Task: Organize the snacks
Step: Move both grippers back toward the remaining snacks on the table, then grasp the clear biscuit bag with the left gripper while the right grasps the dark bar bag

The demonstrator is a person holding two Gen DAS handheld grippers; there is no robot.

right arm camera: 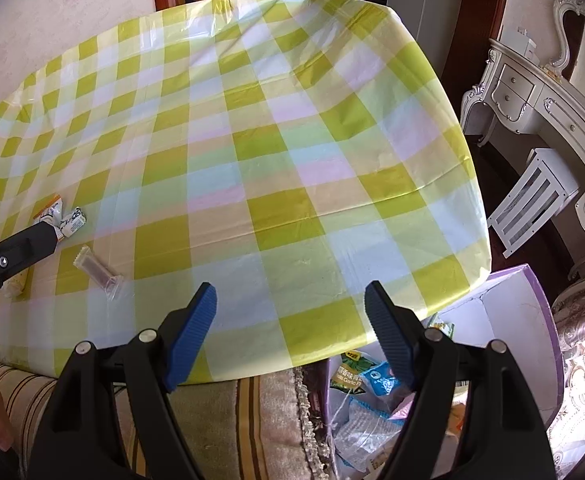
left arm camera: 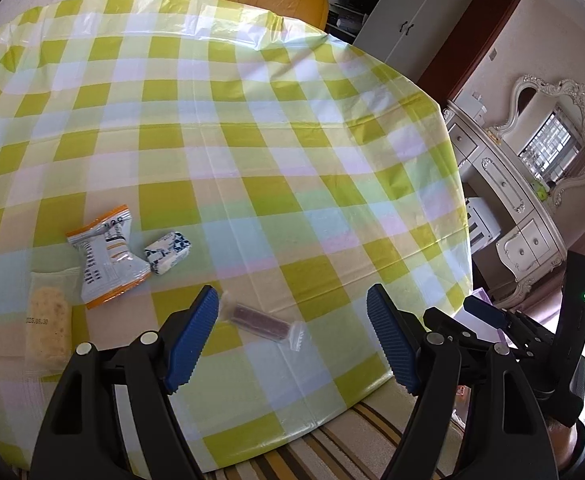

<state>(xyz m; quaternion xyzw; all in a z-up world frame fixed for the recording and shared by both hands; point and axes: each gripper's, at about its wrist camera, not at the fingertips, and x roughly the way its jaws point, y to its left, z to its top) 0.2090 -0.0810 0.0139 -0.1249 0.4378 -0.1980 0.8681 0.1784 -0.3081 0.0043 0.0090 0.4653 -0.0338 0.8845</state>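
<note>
Your left gripper [left arm camera: 292, 312] hangs open over the checked tablecloth [left arm camera: 252, 140], the clear-wrapped dark bar [left arm camera: 258, 322] lying between its blue pads, untouched. Your right gripper [right arm camera: 290, 306] gapes empty near the table edge, above the purple box [right arm camera: 532, 312] of snack packets

Left claw [left arm camera: 292, 312] agape, empty; right claw [right arm camera: 291, 307] likewise, angled down

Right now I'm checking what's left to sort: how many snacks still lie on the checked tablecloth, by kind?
Orange-and-white pouch: 1
Small blue-and-white wrapped piece: 1
Pale cake in a clear wrapper: 1
Dark bar in a clear wrapper: 1
Total: 4
</note>
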